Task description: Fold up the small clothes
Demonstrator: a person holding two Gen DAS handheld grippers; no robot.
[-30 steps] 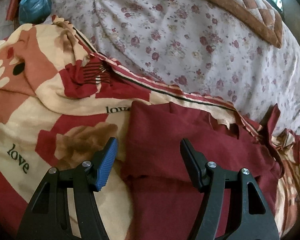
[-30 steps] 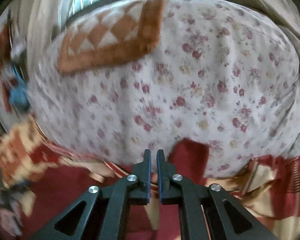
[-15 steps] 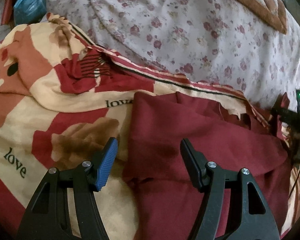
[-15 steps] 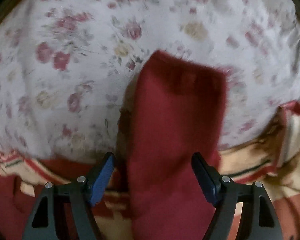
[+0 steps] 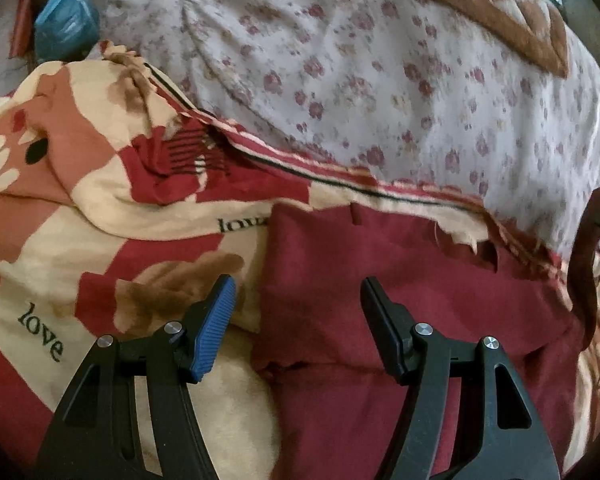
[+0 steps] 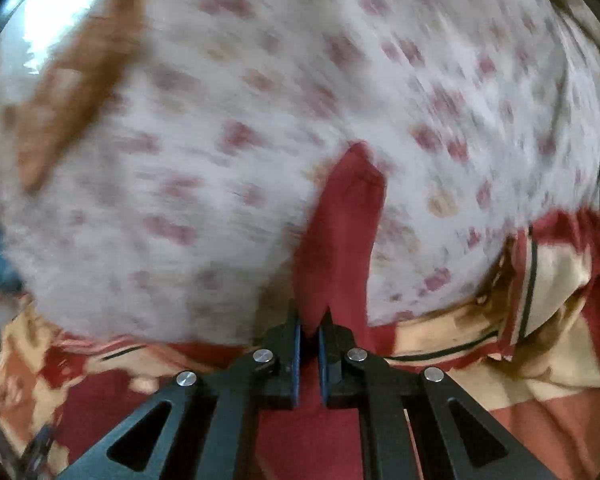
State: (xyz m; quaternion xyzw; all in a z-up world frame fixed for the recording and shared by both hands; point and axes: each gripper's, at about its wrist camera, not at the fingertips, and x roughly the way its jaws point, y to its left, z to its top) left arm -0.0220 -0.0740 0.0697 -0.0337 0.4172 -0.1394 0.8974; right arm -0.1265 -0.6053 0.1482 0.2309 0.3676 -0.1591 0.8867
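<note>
The garment [image 5: 400, 308] is plain dark red. Under it the blanket [image 5: 112, 208] shows cream, red and salmon blocks with brown shapes, black stripes and "love" in black lettering. The far bedsheet [image 5: 380, 80] is white with small maroon flowers. The cushion [image 5: 512, 20] is brown with cream diamonds.

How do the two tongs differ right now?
The left tongs stand wide open above the dark red garment; the right tongs have just closed and pinch a strip of it. The left tongs hold nothing; the right tongs grip cloth. Both are black with blue pads.
</note>
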